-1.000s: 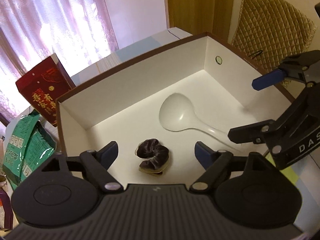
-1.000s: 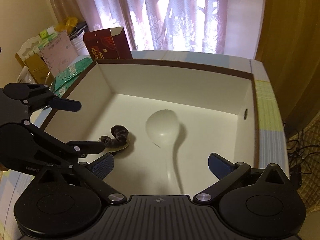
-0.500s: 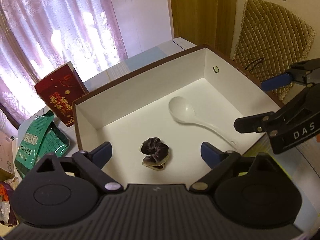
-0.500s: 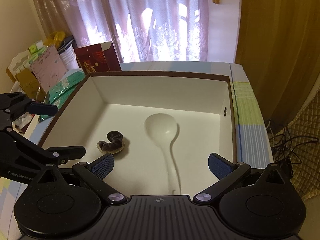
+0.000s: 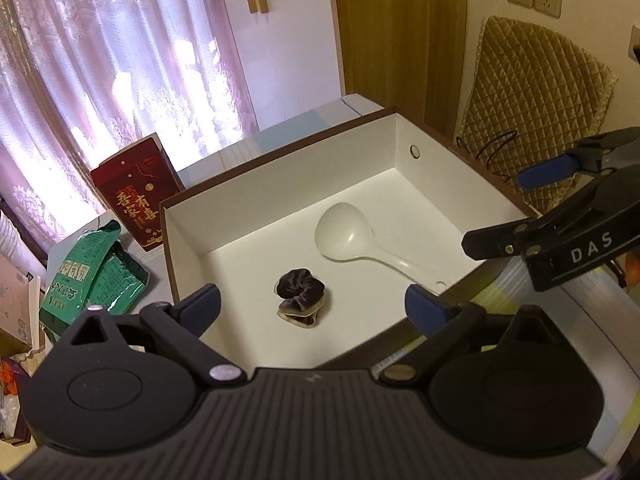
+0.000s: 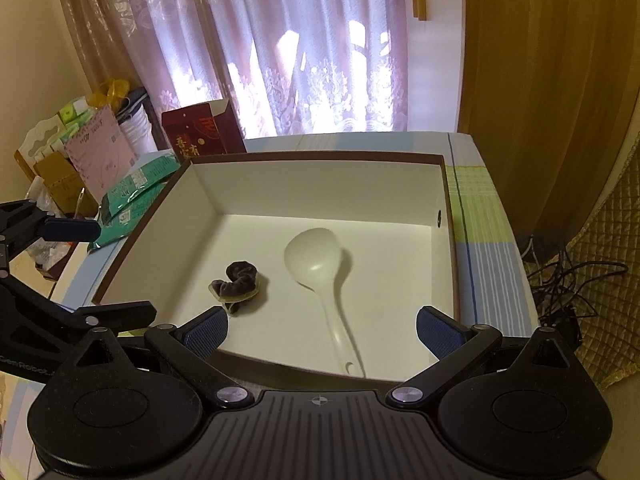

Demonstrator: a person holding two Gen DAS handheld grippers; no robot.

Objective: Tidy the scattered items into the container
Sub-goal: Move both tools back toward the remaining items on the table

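A white box with a brown rim (image 5: 280, 152) (image 6: 320, 156) sits on the table. Inside lie a dark velvet scrunchie (image 5: 301, 287) (image 6: 239, 278) and a white plastic ladle (image 5: 352, 236) (image 6: 316, 260). My left gripper (image 5: 312, 306) is open and empty, above the box's near edge over the scrunchie; it also shows at the left of the right wrist view (image 6: 80, 272). My right gripper (image 6: 322, 330) is open and empty, above the box's near edge over the ladle handle; it also shows at the right of the left wrist view (image 5: 516, 212).
A dark red carton (image 5: 136, 192) (image 6: 200, 136) stands behind the box's left corner. Green packets (image 5: 92, 276) (image 6: 132, 200) lie left of the box. Cardboard and papers (image 6: 72, 160) are stacked at far left. A quilted chair back (image 5: 532, 100) and cables (image 6: 568, 280) are on the right.
Both grippers have pulled back and up from the box, open and empty. The scrunchie and ladle stay where they lay inside.
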